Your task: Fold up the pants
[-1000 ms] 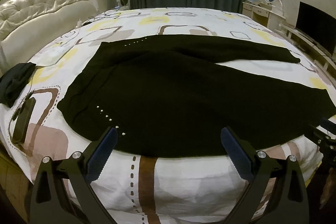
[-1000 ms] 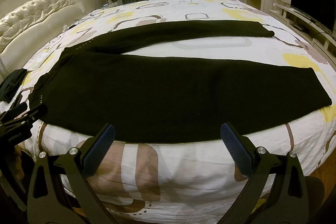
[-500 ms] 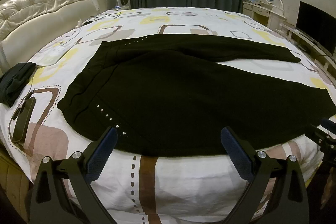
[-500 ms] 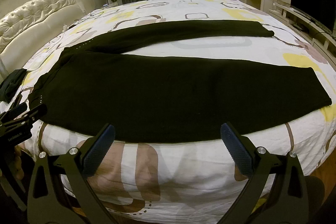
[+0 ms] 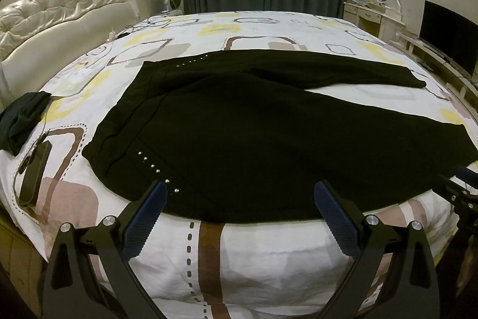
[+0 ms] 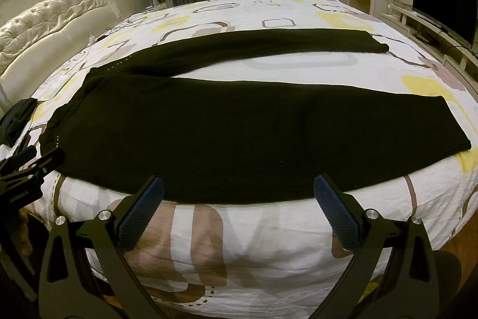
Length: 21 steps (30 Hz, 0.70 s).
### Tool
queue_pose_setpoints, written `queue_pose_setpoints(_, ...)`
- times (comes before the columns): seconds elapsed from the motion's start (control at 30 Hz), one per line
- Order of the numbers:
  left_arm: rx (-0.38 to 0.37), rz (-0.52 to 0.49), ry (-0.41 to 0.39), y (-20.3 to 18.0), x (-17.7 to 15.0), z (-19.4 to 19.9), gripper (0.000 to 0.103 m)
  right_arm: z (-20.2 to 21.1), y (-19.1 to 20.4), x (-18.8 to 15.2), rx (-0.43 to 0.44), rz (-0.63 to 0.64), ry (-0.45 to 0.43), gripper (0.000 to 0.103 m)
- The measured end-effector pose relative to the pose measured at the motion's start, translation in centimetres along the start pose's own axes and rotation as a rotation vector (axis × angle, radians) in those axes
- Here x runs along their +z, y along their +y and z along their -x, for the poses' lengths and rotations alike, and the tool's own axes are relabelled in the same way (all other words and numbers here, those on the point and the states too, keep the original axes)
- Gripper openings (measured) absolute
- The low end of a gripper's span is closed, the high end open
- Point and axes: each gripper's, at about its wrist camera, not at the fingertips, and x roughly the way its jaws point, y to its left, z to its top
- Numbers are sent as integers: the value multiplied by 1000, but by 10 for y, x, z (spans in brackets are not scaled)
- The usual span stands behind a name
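- Black pants [image 6: 239, 133] are laid flat across the bed [image 6: 269, 244], both legs spread apart, a strip of patterned sheet seen between them.
- The right gripper [image 6: 239, 193] is held before the bed's near edge, its jaws spread wide, nothing gripped.
- The left gripper [image 6: 27, 166] is seen at the left edge, near the waistband.

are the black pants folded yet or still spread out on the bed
Spread out. The pants lie flat on the bed, both legs splayed apart with sheet showing between them; no fold is started.
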Motion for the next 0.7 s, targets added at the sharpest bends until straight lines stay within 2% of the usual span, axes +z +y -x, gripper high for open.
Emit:
queue_pose_setpoints(0.27,3,22,-31,5,3,2,99,-1,-1,-1,-5,2,-3,101)
queue_pose_setpoints(0.37,-7,63,-52,12,7,4,99,-3,-3,-1,-8,0,-4,101)
queue_pose_setpoints(0.53,-29,131,-43,24,13,0,99,-7,-8,0,-8,5,2,101)
queue_pose_setpoints(0.7,23,16,-46,22,20,-3,99,-12,-10,6,-8,11,10,101)
